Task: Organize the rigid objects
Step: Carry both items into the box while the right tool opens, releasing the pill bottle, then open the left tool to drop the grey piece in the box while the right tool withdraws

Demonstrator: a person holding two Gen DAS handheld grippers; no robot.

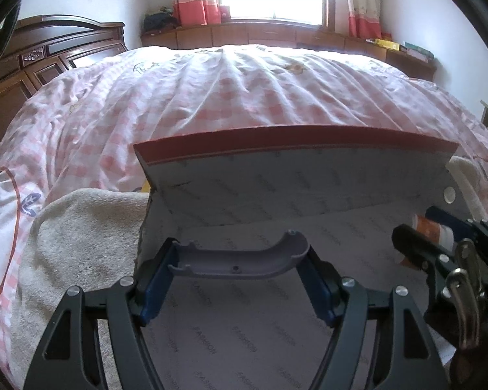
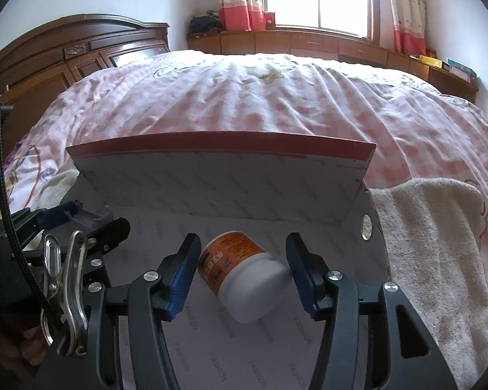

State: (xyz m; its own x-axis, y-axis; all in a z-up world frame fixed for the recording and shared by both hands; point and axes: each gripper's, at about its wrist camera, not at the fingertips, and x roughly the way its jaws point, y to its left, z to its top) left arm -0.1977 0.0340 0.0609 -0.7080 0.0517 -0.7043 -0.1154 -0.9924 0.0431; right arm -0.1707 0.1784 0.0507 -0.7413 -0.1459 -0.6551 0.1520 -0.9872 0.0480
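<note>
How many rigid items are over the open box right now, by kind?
Curved grey plastic part, in the left hand-held gripper: 1
Orange-labelled white plastic bottle, in the right hand-held gripper: 1
Total: 2

A small yellow object (image 1: 145,188) shows only as a sliver behind the left corner of the open grey cardboard box with a red rim (image 1: 276,178), unidentifiable. The box's near end runs off the lower picture edge. The orange-labelled white plastic bottle's (image 2: 240,273) print is unreadable.
</note>
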